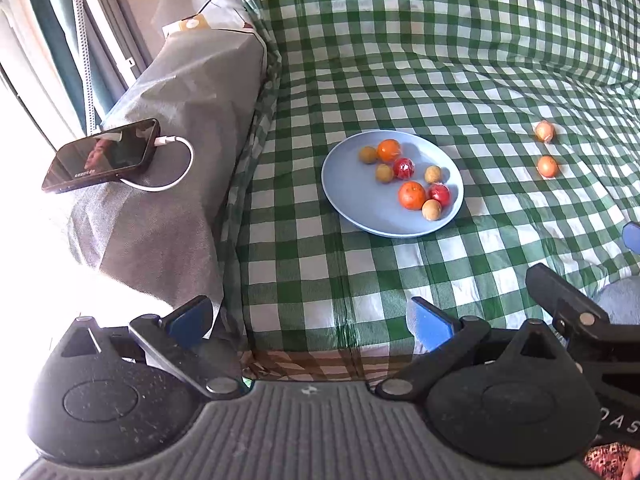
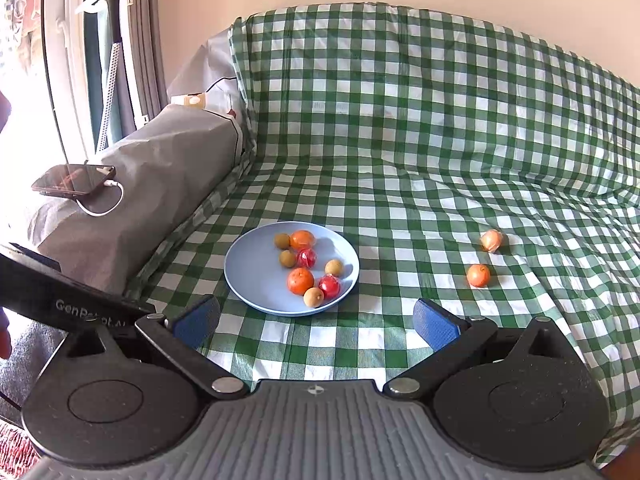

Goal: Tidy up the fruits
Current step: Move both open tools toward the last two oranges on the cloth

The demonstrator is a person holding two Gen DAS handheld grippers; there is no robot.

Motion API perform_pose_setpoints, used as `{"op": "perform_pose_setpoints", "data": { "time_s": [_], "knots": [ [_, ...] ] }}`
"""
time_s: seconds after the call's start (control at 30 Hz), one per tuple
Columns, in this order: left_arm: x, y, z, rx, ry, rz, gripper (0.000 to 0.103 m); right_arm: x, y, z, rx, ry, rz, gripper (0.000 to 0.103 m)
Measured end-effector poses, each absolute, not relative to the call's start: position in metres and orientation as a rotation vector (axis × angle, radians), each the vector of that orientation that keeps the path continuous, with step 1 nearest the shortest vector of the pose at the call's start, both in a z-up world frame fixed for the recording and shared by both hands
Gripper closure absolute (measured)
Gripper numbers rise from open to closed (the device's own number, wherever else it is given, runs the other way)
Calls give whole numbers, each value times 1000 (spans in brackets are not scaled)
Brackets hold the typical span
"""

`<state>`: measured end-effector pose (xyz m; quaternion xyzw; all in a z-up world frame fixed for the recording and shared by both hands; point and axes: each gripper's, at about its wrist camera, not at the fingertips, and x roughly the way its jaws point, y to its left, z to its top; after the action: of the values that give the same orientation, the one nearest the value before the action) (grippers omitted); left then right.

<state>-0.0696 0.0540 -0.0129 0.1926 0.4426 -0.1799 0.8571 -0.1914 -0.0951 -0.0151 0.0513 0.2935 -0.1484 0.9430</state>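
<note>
A light blue plate [image 1: 352, 196] [image 2: 248, 280] lies on the green checked cloth. It holds several small fruits: oranges [image 1: 412, 195] [image 2: 300, 281], red ones [image 1: 440, 193] [image 2: 329, 286] and tan ones [image 1: 431, 210] [image 2: 313, 297]. Two orange fruits lie loose on the cloth to the right of the plate, one nearer [image 1: 547, 166] [image 2: 478, 275] and one farther [image 1: 544, 131] [image 2: 491, 240]. My left gripper [image 1: 310, 320] is open and empty, held back from the plate at the cloth's front edge. My right gripper [image 2: 316, 322] is open and empty, just in front of the plate.
A grey covered armrest [image 1: 180, 128] [image 2: 160, 176] rises left of the plate, with a phone [image 1: 102, 156] [image 2: 74, 181] and white cable on it. The checked cloth climbs a backrest [image 2: 400, 80] behind. A window and curtains are at the far left.
</note>
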Motion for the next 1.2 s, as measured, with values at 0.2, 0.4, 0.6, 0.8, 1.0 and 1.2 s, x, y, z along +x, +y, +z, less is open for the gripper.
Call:
{"op": "perform_pose_setpoints", "data": {
  "time_s": [0.2, 0.4, 0.6, 0.8, 1.0, 1.2],
  "knots": [
    [-71, 52, -14, 418, 930, -384, 0, -194, -97, -15, 110, 596, -304, 1],
    [-70, 49, -18, 435, 937, -385, 0, -192, -99, -17, 125, 605, -314, 1],
    [-68, 45, -20, 451, 940, -393, 0, -190, -99, -19, 137, 608, -321, 1],
    [-65, 32, -24, 479, 947, -397, 0, -189, -113, -23, 172, 598, -361, 1],
    [-59, 1, -32, 516, 971, -425, 0, -194, -154, -32, 223, 593, -457, 1],
    [-57, -62, -38, 526, 950, -525, 0, -213, -207, -48, 327, 539, -702, 1]
  ]
}}
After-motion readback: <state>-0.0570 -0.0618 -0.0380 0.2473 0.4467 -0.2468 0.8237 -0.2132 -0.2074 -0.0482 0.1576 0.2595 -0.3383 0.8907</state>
